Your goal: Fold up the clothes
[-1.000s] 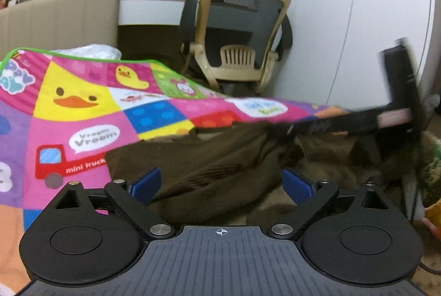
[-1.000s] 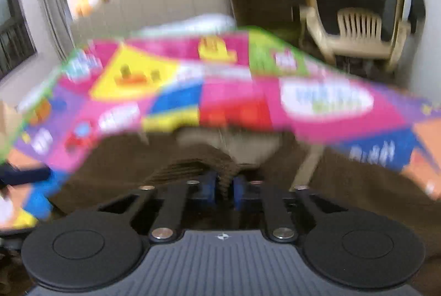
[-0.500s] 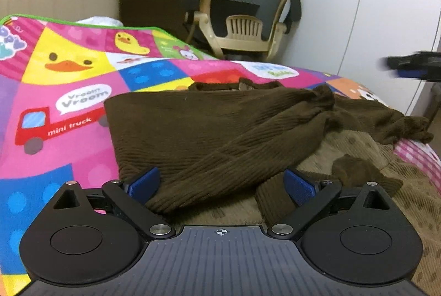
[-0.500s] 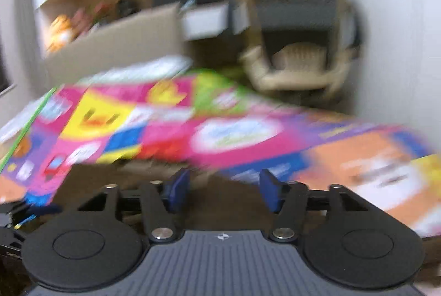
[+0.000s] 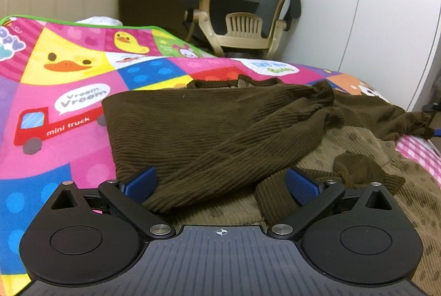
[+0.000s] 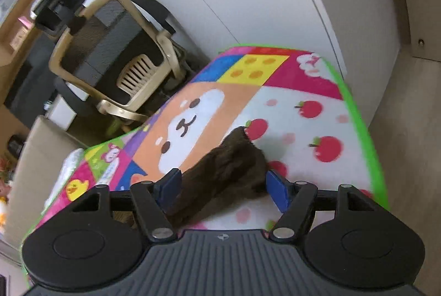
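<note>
A dark brown ribbed sweater (image 5: 220, 125) lies spread on the colourful play mat (image 5: 69, 75), one sleeve folded across its body. My left gripper (image 5: 220, 183) is open wide and low over the sweater's near edge, its blue pads (image 5: 140, 183) clear of the cloth. In the right wrist view the other brown sleeve (image 6: 220, 169) stretches out over the mat's apple-print corner (image 6: 303, 108). My right gripper (image 6: 223, 187) straddles this sleeve with its jaws opening, and its pads do not press on the cloth.
A tan spotted corduroy cloth (image 5: 358, 147) lies under the sweater's right side, with a pink checked fabric (image 5: 419, 155) beyond it. A beige office chair (image 5: 242, 1) stands past the mat, and white panels (image 5: 372, 6) rise to the right. The mat's green edge (image 6: 366, 130) is close to the sleeve's end.
The right gripper let go of the sweater cloth, swung right and rolled, and now sits over the sleeve's end. The left gripper sank a little, then held still. The sweater now lies flat.
</note>
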Available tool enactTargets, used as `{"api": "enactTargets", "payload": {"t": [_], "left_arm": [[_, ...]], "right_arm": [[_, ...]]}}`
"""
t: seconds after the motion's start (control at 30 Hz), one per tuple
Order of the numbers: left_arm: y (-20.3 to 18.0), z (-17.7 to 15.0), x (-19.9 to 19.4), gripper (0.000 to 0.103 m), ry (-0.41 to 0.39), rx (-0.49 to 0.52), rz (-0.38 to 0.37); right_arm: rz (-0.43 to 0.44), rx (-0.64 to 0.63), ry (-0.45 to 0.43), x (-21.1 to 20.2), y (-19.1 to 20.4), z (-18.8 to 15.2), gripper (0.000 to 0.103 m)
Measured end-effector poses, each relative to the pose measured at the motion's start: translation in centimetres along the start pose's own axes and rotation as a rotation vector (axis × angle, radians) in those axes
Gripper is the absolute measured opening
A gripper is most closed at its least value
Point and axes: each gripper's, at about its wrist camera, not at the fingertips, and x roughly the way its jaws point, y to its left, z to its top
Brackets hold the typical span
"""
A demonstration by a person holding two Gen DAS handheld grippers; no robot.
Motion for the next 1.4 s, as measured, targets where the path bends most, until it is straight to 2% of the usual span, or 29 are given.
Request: {"api": "enactTargets", "payload": {"t": [0.07, 0.1, 0.17, 0.2, 0.23, 0.33, 0.43, 0.57, 0.63, 0.73, 0.8, 0.83, 0.87, 0.9, 0.93, 1.0, 1.07, 1.2, 1.33, 1.37, 1.4], "left_arm": [[0.1, 0.0, 0.0, 0.103, -0.002, -0.005, -0.004], [0.1, 0.0, 0.0, 0.103, -0.003, -0.008, -0.005], [0.2, 0.0, 0.0, 0.103, -0.004, -0.010, -0.007], [0.2, 0.0, 0.0, 0.103, -0.004, -0.011, -0.007], [0.2, 0.0, 0.0, 0.103, -0.005, -0.012, -0.008], [0.3, 0.0, 0.0, 0.103, -0.008, -0.018, -0.013], [0.4, 0.0, 0.0, 0.103, -0.012, -0.026, -0.017], [0.6, 0.1, -0.2, 0.103, -0.012, -0.037, -0.025], [0.9, 0.4, -1.0, 0.103, -0.008, -0.072, -0.048], [1.6, 0.9, -3.1, 0.103, -0.014, -0.128, -0.128], [1.9, 1.2, -4.7, 0.103, -0.022, -0.149, -0.174], [2.0, 1.3, -5.2, 0.103, -0.021, -0.151, -0.185], [2.0, 1.3, -5.8, 0.103, -0.021, -0.152, -0.195], [2.0, 1.4, -6.2, 0.103, -0.021, -0.153, -0.196], [2.1, 1.4, -6.5, 0.103, -0.021, -0.157, -0.196], [2.3, 1.7, -6.6, 0.103, -0.018, -0.181, -0.203], [2.6, 2.3, -6.0, 0.103, -0.012, -0.222, -0.207], [2.6, 3.6, -3.7, 0.103, 0.005, -0.267, -0.164], [2.2, 4.0, -0.5, 0.100, 0.037, -0.251, -0.093], [2.0, 4.0, 0.2, 0.095, 0.053, -0.240, -0.084], [1.8, 4.0, 1.0, 0.080, 0.069, -0.229, -0.074]], "right_arm": [[-0.038, -0.063, 0.003, 1.7, 1.4, 0.0, 0.067], [-0.060, -0.107, 0.003, 2.5, 2.1, 0.0, 0.062], [-0.098, -0.201, 0.002, 4.1, 3.6, 0.1, 0.036], [-0.100, -0.259, -0.006, 4.4, 4.7, 0.3, 0.031], [-0.086, -0.301, -0.016, 4.5, 5.6, 0.6, 0.020], [-0.027, -0.400, -0.061, 4.0, 8.8, 1.4, 0.014], [0.077, -0.510, -0.116, 1.9, 13.5, 1.1, 0.012], [0.309, -0.650, -0.146, -2.2, 21.2, -1.5, 0.011], [0.420, -0.735, -0.135, -3.7, 24.8, -3.7, 0.011], [0.576, -0.875, -0.091, -5.2, 30.1, -7.7, 0.011], [0.657, -0.972, 0.000, -4.7, 32.6, -10.6, 0.014], [0.694, -1.009, 0.044, -4.3, 33.6, -11.9, 0.022], [0.716, -1.020, 0.065, -4.1, 34.2, -12.7, 0.036], [0.736, -1.027, 0.078, -4.1, 34.5, -13.3, 0.045], [0.752, -1.020, 0.071, -4.2, 34.5, -13.5, 0.056], [0.780, -0.980, 0.049, -4.6, 34.2, -12.6, 0.063], [0.766, -0.937, 0.020, -4.9, 33.2, -11.2, 0.075], [0.667, -0.879, -0.021, -4.7, 29.0, -9.7, 0.084], [0.566, -0.839, 0.001, -3.5, 23.8, -10.5, 0.086], [0.547, -0.829, 0.017, -3.0, 22.7, -11.0, 0.086], [0.528, -0.819, 0.033, -2.5, 21.5, -11.5, 0.086]]}}
